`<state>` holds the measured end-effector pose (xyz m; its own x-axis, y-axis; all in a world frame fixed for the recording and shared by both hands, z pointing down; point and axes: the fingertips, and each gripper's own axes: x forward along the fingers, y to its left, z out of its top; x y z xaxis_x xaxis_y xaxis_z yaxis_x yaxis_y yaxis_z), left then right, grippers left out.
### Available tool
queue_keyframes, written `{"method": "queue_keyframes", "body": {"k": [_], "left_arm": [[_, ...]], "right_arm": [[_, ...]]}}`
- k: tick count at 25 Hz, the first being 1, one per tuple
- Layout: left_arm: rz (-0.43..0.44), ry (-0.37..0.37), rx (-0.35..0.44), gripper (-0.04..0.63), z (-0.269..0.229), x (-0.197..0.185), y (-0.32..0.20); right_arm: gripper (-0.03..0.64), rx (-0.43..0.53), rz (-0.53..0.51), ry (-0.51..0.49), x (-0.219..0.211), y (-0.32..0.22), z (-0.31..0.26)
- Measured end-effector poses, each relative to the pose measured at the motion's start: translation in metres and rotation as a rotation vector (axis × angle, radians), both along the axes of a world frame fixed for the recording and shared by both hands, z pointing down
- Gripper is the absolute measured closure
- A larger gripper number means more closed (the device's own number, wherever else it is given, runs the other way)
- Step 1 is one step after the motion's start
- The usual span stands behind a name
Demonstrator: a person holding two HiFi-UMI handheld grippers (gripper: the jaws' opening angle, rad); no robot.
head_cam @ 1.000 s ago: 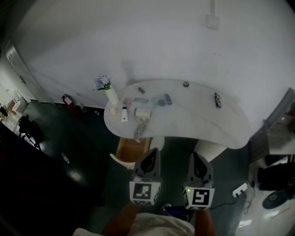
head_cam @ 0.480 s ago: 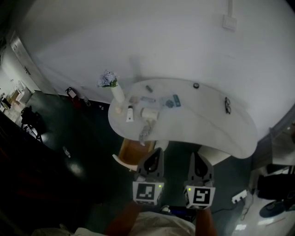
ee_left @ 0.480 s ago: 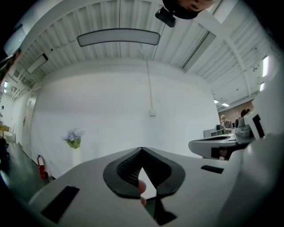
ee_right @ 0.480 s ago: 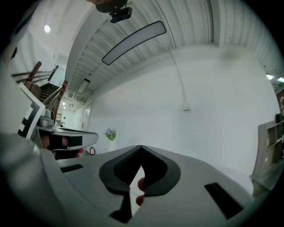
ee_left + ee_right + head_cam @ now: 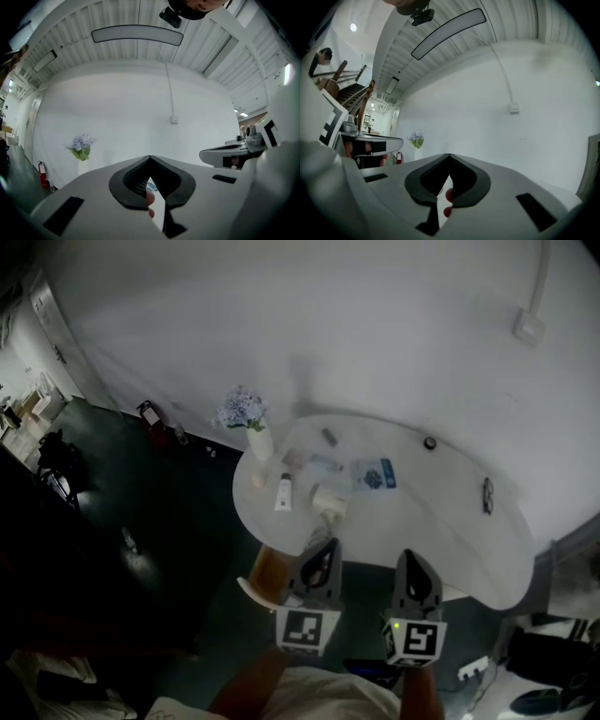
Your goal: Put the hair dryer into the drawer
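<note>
Both grippers have drawn up to the white surface in the last second. The left gripper and right gripper now reach its near edge, where before they hung well short of it. Each has its fingers pressed together, holding nothing. The hair dryer lies on the surface just beyond the left gripper. The open drawer shows under the edge beside that gripper.

Left gripper and right gripper are held side by side, pointing level ahead, both with jaws pressed together and nothing between them.
</note>
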<state>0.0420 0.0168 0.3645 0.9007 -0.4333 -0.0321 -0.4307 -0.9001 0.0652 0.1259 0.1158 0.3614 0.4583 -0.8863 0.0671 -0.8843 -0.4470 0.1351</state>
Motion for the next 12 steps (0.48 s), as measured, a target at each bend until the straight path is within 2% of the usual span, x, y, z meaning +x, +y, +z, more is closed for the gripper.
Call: {"method": "queue_keyframes", "body": {"k": [8,12], "left_arm": [[-0.044,-0.007,-0.037,0.595,0.008,0.011,-0.080],[-0.068,-0.023,-0.010,0.595,0.010,0.014,-0.107]], "right_arm": [[0.615,-0.023,-0.027,0.022,0.021,-0.080,-0.001],[0.615,-0.001,-0.046,0.001,0.028,-0.108,-0.003]]}}
